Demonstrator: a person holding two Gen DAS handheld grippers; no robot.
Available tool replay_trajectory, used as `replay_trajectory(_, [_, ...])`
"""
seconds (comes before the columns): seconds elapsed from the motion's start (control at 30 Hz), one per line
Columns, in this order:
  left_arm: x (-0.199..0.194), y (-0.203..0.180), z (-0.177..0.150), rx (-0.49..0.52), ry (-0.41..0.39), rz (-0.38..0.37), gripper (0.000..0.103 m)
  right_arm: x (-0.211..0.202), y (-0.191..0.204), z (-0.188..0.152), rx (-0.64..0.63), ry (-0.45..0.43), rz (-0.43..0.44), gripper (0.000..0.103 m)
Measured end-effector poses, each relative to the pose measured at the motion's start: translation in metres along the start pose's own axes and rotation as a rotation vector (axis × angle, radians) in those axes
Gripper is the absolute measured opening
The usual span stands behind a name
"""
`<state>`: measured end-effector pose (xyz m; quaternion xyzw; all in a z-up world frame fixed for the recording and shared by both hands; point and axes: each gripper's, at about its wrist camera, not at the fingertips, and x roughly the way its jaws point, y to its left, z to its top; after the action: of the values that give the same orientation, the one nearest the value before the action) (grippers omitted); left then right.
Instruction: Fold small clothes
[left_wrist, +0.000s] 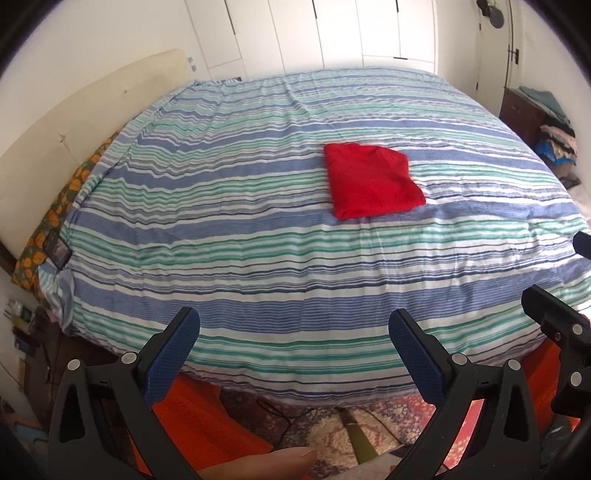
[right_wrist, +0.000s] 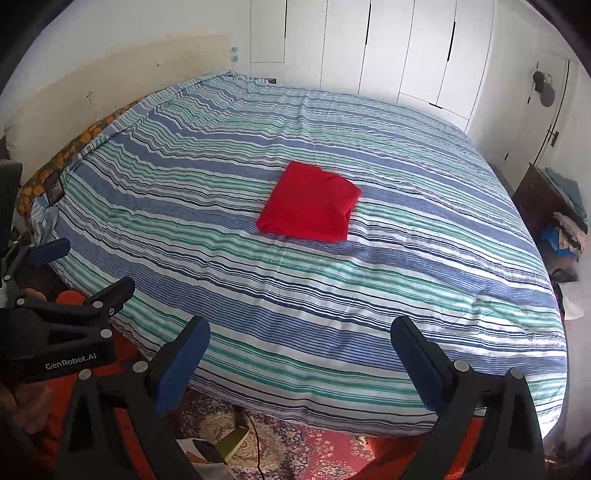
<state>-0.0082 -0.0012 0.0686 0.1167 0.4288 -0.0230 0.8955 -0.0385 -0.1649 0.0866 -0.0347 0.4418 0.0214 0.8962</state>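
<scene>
The red garment (left_wrist: 373, 179) is lying folded into a compact square near the middle of the striped bed (left_wrist: 258, 258), apparently set there as finished. Both grippers are being held back over the bed's near edge, well apart from it: the left gripper (left_wrist: 294, 325) at 6 o'clock, jaws spread wide and empty; the right gripper (right_wrist: 300, 332) likewise. Only the right view is showing the left gripper's body, at 8 o'clock.
</scene>
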Motion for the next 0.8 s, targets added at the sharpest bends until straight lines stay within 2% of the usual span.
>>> replay_trajectory(0.8, [-0.004,-0.0036,0.0014,0.012,-0.002,0.014,0.102,-0.0026,0.0026,0.0047,-0.003,-0.005,-0.024,0.098])
